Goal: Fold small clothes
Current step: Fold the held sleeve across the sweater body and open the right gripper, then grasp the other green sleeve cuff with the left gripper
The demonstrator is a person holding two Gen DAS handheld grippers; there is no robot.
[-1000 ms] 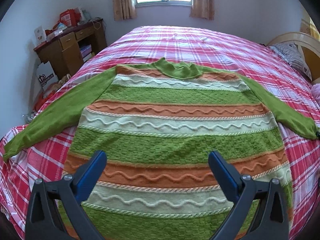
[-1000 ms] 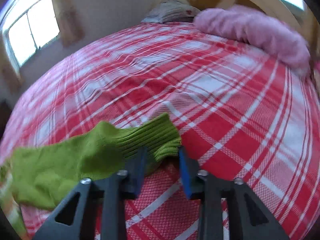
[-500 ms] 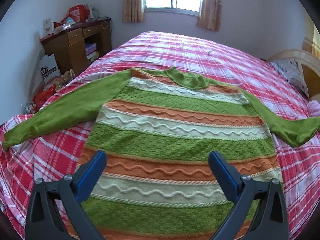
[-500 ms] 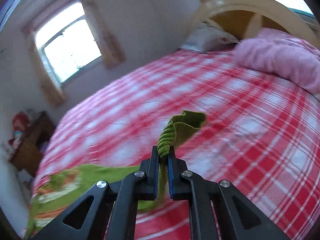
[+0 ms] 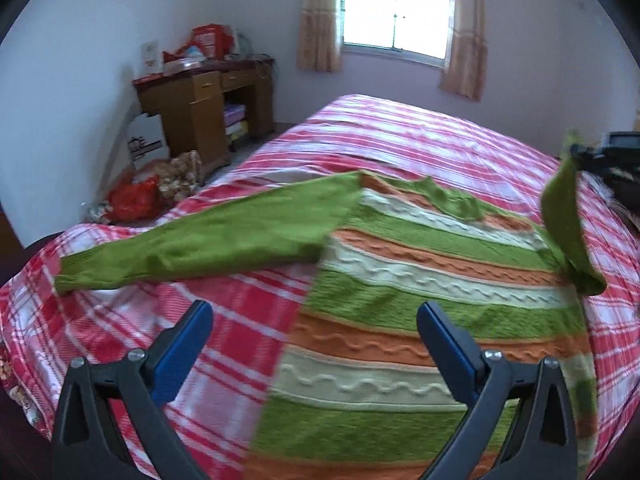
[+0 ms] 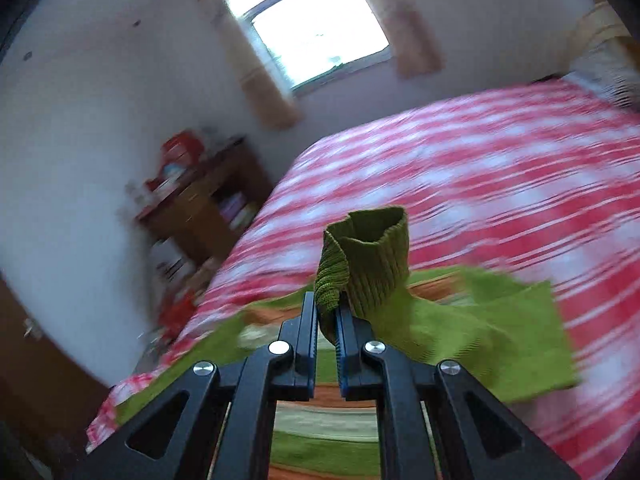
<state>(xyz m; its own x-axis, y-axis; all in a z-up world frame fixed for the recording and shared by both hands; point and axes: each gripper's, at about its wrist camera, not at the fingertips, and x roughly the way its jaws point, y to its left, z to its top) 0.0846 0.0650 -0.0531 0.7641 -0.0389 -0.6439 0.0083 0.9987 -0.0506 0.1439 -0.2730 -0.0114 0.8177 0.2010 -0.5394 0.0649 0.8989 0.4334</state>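
A green, orange and cream striped sweater [image 5: 432, 280] lies flat on the red plaid bed [image 5: 420, 136]. Its left sleeve [image 5: 200, 240] stretches out flat to the left. My left gripper [image 5: 314, 344] is open and empty, hovering above the sweater's lower left edge. My right gripper [image 6: 327, 320] is shut on the ribbed cuff [image 6: 368, 256] of the right sleeve and holds it lifted above the sweater body. In the left wrist view that raised sleeve [image 5: 564, 220] stands up at the right, with the right gripper [image 5: 580, 156] at its top.
A wooden desk [image 5: 208, 108] with clutter stands left of the bed, with bags [image 5: 136, 196] on the floor beside it. A curtained window [image 5: 396, 12] is in the far wall. A pillow [image 6: 612, 76] lies at the bed's head on the right.
My right gripper closed on the right sleeve cuff, lifted it and carried it leftward over the sweater body. My left gripper moved left, staying open.
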